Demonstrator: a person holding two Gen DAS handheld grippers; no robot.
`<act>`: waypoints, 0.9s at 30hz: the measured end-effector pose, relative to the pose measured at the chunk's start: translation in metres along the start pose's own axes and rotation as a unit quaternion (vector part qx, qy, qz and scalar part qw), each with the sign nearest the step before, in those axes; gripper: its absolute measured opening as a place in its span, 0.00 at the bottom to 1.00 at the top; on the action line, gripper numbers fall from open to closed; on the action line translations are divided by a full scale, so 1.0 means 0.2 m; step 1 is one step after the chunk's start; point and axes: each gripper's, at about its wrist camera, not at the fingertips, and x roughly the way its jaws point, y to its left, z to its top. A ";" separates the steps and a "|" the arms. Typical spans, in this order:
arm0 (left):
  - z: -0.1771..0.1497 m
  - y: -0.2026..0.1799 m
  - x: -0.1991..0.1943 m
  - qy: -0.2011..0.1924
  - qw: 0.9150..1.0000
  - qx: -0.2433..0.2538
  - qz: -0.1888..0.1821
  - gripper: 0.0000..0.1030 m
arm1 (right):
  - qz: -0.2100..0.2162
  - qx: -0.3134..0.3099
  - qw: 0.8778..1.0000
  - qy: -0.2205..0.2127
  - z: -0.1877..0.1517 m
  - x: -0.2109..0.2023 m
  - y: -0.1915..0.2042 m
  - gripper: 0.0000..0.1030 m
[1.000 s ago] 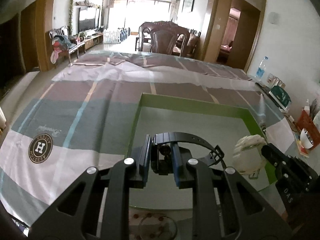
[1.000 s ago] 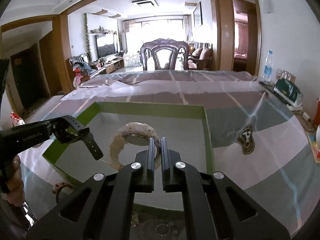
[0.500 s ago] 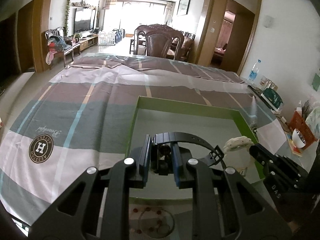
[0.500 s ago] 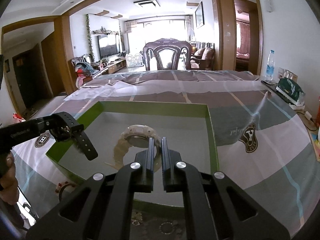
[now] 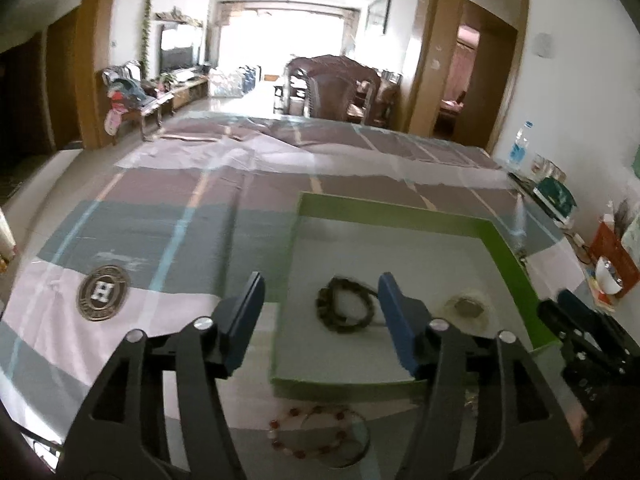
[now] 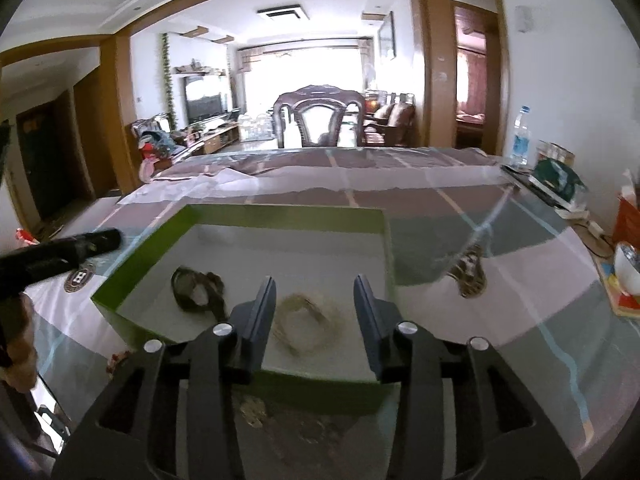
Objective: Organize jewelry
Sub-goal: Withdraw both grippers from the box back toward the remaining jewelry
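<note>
Black watch (image 5: 345,310) and white watch (image 5: 469,307) lie inside the green tray (image 5: 508,264), so two pieces appear stowed. A red bead bracelet (image 5: 316,434) lies on the tablecloth (image 5: 160,240) just outside the tray's near wall, apparently left to do. Left gripper (image 5: 320,320) and right gripper (image 6: 315,312) hang spread and empty, above the tray's near edge.

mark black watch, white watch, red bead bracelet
black watch (image 5: 345,309), left wrist view, on its curled strap in the tray
white watch (image 6: 308,322), right wrist view, on its pale band
red bead bracelet (image 5: 316,432), left wrist view, on the bead loop
</note>
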 end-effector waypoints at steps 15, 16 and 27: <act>-0.09 0.08 0.12 0.046 0.998 -0.015 0.032 0.61 | -0.023 -0.006 0.997 0.072 -0.21 -0.03 -0.08 0.55; -0.09 0.08 0.13 0.048 0.998 -0.014 0.033 0.61 | -0.024 -0.016 0.997 0.078 -0.22 -0.01 -0.07 0.56; -0.11 0.12 0.20 0.060 0.997 -0.020 0.048 0.62 | -0.018 -0.036 0.995 0.096 -0.21 0.18 0.04 0.59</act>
